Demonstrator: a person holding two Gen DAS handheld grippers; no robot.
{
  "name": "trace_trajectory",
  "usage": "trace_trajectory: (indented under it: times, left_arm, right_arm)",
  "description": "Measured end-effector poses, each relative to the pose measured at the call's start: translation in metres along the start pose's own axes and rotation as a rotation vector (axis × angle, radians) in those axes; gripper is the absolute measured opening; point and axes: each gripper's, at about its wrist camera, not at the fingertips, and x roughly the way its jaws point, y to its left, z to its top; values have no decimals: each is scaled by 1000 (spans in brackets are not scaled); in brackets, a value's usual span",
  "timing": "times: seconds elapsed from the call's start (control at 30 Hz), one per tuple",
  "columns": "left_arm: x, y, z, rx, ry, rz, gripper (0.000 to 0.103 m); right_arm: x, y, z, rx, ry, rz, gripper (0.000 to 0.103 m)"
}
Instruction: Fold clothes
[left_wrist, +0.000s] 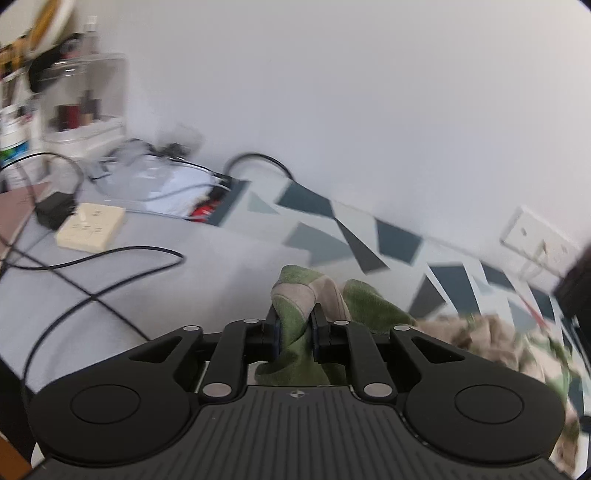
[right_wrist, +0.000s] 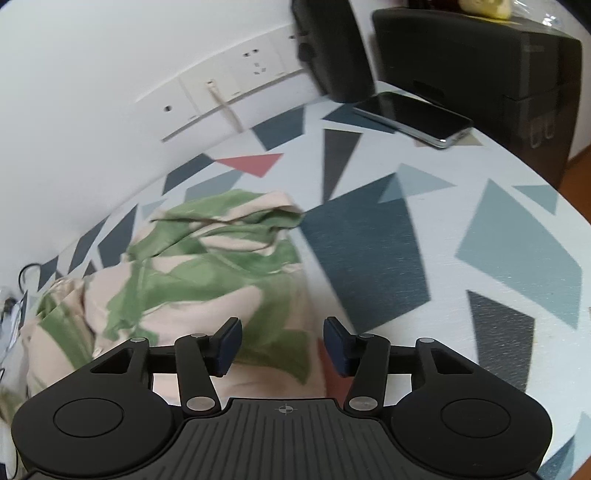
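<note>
On the worktop (right_wrist: 461, 229) with its triangle-patterned cover, the green and beige garment (right_wrist: 207, 266) lies crumpled near the wall, one bunched fold of it clamped between the jaws of the left gripper (left_wrist: 294, 338), while the right gripper (right_wrist: 282, 345) hangs over its near edge, jaws apart and empty.

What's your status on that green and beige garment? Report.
Left gripper clamped on garment fold. Right gripper open, above garment edge. Garment bunched on patterned table. Phone clear, far side.
</note>
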Motion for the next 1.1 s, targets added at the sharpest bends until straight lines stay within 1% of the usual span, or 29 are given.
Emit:
trace_trajectory:
  times: [0.03,0.07,0.1,0.13,0.2,0.27,0.3,0.33,0.37,0.47,0.5,0.57,0.63,0.7,0.73,0.77,0.8,0.83,0.87,0.9,0.93,1.0,1.1]
  left_arm:
    - [4,-6,-2,31,28,-14,29]
    - [5,-12,-5,60,42,-26,62]
    - [5,-17,-9,88,48,-38,94]
    - [6,-23,-12,116,54,-49,97]
    - [2,-35,-12,184,33,-73,98]
    - [1,-47,-4,233,8,-99,98]
    - [1,-52,1,250,-8,-120,98]
    - [4,-59,6,268,-18,-146,101]
    - [9,-64,11,286,-17,-168,102]
    - [43,-84,14,355,54,-220,102]
    - [59,-91,13,385,87,-226,102]
    - [88,-103,5,448,149,-213,102]
    - [110,-116,-4,512,213,-229,102]
    - [120,-124,-11,568,220,-239,102]
    - [121,-126,-14,591,206,-241,99]
    - [120,-127,-16,606,193,-252,92]
    - [119,-126,-16,607,196,-269,63]
    - [119,-124,-17,602,206,-287,31]
    - [118,-122,-17,600,208,-288,25]
    - [115,-119,-18,604,201,-283,21]
    - [111,-116,-19,611,190,-280,18]
    - [103,-108,-21,613,178,-260,16]
    - [96,-86,-19,550,180,-218,15]
  right_arm:
    - [-1,4,-2,-9,1,2,51]
    - [-2,7,-3,-19,3,5,55]
    - [-2,11,-5,-29,5,11,56]
    - [-3,15,-8,-43,11,20,57]
    - [-4,25,-13,-74,32,35,60]
    - [-3,37,-18,-114,63,43,61]
    - [-2,43,-21,-134,78,49,65]
    - [-2,51,-24,-153,91,66,68]
    - [-1,58,-28,-172,105,83,73]
    - [1,81,-39,-252,152,129,74]
    - [3,90,-45,-292,173,140,74]
    - [7,106,-58,-369,202,144,74]
    - [12,117,-69,-428,229,136,74]
    - [18,125,-80,-484,258,125,72]
    - [20,128,-85,-513,263,115,70]
    - [21,130,-90,-544,262,104,65]
    - [19,132,-93,-579,242,82,52]
    - [18,133,-95,-610,224,64,42]
    - [17,131,-93,-615,218,57,22]
    - [16,128,-91,-616,212,50,8]
    - [17,123,-86,-593,208,39,7]
    - [19,112,-75,-548,202,16,5]
    - [27,96,-56,-504,164,-42,4]
